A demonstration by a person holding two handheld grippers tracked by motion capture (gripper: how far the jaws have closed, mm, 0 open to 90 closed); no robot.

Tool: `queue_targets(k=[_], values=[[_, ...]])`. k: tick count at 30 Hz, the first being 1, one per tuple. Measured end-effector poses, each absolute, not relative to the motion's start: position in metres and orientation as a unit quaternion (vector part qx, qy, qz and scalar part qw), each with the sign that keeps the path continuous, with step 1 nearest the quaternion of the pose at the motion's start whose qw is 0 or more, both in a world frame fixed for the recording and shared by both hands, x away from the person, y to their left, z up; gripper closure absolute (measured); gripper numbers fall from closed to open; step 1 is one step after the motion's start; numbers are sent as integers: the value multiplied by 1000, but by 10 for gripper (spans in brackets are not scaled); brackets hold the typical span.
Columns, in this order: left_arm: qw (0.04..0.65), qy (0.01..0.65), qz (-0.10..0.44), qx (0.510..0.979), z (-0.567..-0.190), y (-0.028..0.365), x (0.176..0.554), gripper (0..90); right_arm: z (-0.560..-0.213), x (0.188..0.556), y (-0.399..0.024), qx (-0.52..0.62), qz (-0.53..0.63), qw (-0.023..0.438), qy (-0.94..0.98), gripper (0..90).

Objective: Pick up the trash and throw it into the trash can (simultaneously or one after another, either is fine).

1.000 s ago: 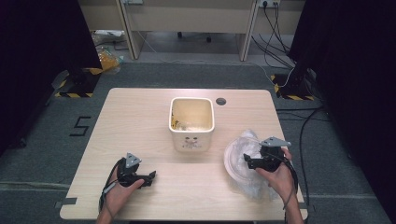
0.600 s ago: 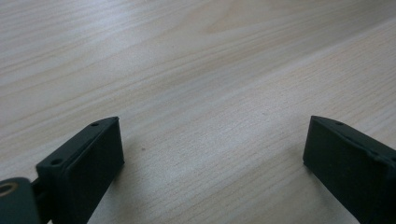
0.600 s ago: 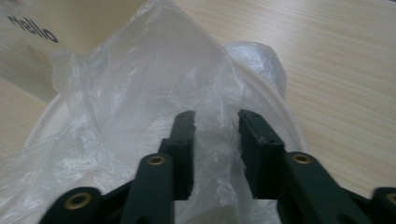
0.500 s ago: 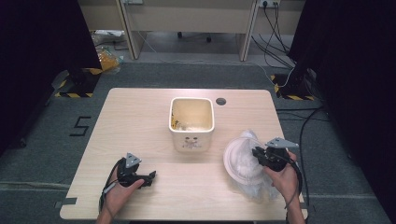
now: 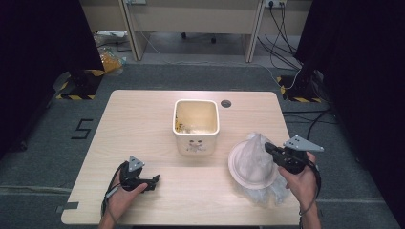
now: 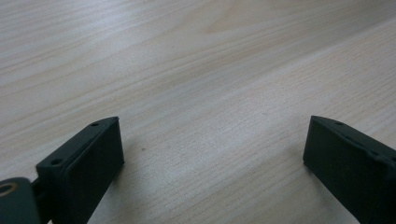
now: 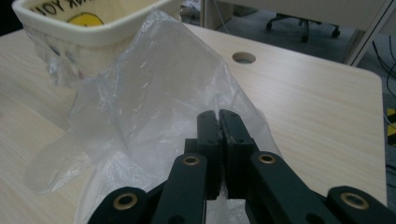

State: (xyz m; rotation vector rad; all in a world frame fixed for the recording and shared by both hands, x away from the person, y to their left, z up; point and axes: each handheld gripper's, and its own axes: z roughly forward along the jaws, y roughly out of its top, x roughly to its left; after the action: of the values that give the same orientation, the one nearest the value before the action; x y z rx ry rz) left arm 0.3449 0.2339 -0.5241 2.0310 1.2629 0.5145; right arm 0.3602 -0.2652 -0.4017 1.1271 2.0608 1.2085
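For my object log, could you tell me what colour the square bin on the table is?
Cream, or off-white, bin; clearest in the high view.

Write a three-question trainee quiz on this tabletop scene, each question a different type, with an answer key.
1. True or false: the left hand-held gripper is clamped on the clear plastic bag.

2. Multiple choice: where does the square cream bin stand?
A. At the table's left edge
B. Near the middle of the table
C. On the floor beside the table

3. Fill in: the right hand-held gripper has its jaws closed on the ____.

Key
1. False. In the left gripper view its jaws stand wide apart over bare wood.
2. B.
3. Clear plastic bag; the right gripper view shows the film pinched between the jaws.
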Motion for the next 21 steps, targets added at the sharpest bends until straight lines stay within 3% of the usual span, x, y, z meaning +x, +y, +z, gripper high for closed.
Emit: queue_targets(k=[10,21], values=[[341,486,198,780,-524,234,345,42,-376,365,-261,397,466,261,746,879],[339,484,198,782,-524,234,345,42,-343,387,-225,352,477,252,765,878]])
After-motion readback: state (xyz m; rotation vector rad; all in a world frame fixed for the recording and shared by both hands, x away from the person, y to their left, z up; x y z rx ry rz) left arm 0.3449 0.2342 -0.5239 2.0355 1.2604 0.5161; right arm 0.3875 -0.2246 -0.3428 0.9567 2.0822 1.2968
